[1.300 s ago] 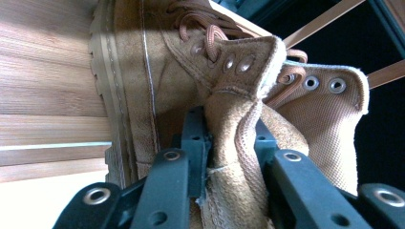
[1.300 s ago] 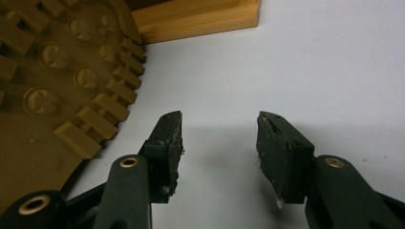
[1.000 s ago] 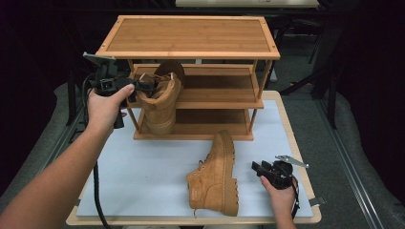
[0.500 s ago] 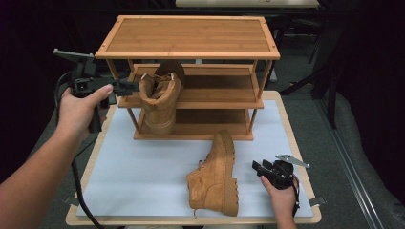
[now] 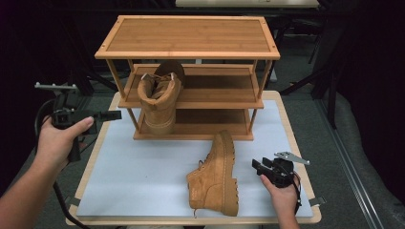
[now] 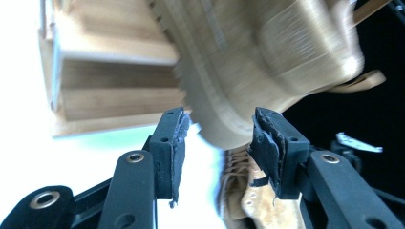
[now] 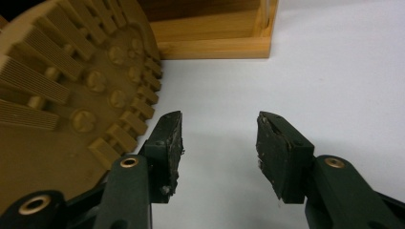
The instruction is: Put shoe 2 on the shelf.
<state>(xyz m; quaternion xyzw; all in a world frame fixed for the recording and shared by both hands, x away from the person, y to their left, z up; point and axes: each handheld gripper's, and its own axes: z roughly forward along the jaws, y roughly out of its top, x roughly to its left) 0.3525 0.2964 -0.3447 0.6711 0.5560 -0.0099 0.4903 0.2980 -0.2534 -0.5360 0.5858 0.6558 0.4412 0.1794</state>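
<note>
A tan boot (image 5: 160,102) stands at the left end of a three-tier bamboo rack (image 5: 191,36), its base on the bottom shelf and its top leaning at the middle shelf. My left gripper (image 5: 111,114) is open and empty, just left of the rack and apart from that boot. In the left gripper view its jaws (image 6: 219,126) frame the blurred boot (image 6: 248,71). A second tan boot (image 5: 215,176) lies on its side on the white mat (image 5: 143,181). My right gripper (image 5: 258,167) rests open beside its sole (image 7: 62,95), with nothing between the jaws (image 7: 219,129).
The rack's corner (image 7: 210,43) lies just ahead of the right gripper. The mat sits on a wooden board (image 5: 90,162) with dark floor around it. A cable trails from the left gripper down past the board's left edge.
My left gripper let go of the boot on the rack and drew back to the left. The boot stayed on the rack. The right hand has not moved.
</note>
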